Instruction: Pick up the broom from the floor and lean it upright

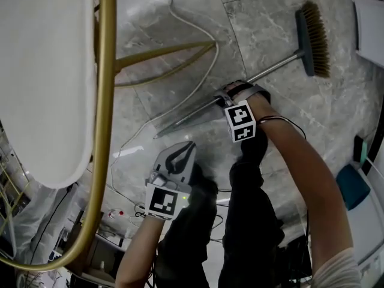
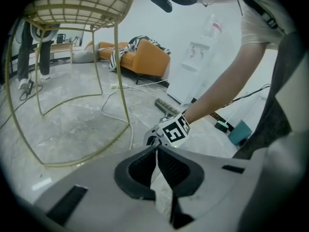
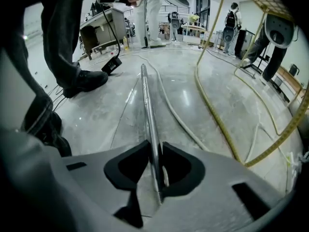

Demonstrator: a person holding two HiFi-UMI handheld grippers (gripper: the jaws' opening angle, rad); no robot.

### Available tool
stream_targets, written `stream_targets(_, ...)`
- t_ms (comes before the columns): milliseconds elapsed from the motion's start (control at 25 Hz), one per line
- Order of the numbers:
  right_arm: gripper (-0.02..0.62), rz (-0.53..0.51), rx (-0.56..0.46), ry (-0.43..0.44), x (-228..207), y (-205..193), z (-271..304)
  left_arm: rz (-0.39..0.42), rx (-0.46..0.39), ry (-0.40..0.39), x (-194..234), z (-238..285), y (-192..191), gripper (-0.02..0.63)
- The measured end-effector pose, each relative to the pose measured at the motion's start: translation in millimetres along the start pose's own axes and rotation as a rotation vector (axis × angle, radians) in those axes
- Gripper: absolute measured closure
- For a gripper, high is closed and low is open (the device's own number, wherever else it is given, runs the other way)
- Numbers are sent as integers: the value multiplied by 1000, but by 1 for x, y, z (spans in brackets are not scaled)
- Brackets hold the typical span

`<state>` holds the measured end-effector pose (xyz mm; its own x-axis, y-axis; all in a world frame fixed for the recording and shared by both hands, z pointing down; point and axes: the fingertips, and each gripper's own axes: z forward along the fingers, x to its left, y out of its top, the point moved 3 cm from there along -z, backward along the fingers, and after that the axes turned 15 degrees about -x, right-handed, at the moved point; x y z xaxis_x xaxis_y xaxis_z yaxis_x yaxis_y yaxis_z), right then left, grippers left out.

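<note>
The broom lies on the grey marble floor, its brown-bristled head (image 1: 315, 38) at the upper right and its thin metal handle (image 1: 273, 68) running down-left. My right gripper (image 1: 228, 98) is down at the handle's middle, pointing steeply at the floor. In the right gripper view the handle (image 3: 146, 100) runs straight away from the right gripper (image 3: 155, 151), whose pads press on both of its sides. My left gripper (image 1: 187, 149) hangs above the floor nearer the person, shut with nothing in it. From the left gripper (image 2: 157, 149) I see the broom head (image 2: 165, 106) past the right gripper's marker cube (image 2: 175, 129).
A gold wire chair frame (image 1: 107, 101) with a white seat (image 1: 42, 71) stands at the left, one leg (image 3: 212, 105) close beside the handle. A white cable (image 1: 198, 83) crosses the floor under the handle. The person's black-trousered legs (image 1: 252, 221) and shoe (image 3: 84, 81) are near. A teal bin (image 1: 353, 185) stands at right.
</note>
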<state>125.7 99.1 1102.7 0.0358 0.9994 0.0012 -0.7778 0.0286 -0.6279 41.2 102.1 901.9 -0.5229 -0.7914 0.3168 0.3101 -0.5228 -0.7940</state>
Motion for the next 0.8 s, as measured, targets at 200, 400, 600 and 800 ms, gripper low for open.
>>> stream_targets(200, 507, -15, -33, -59, 7, 39, -44, -38, -14, -2, -30, -31, 12, 592)
stream_targets(400, 517, -26, -42, -119, 9, 77, -98, -30, -11, -44, -72, -63, 36, 591)
stream_targets(600, 522, -25, -66, -185, 12, 113, -155, -33, -37, -51, -98, -86, 72, 592)
stream_targets(800, 523, -26, -46, -212, 23, 131, -200, -35, -57, -26, -115, -109, 105, 592)
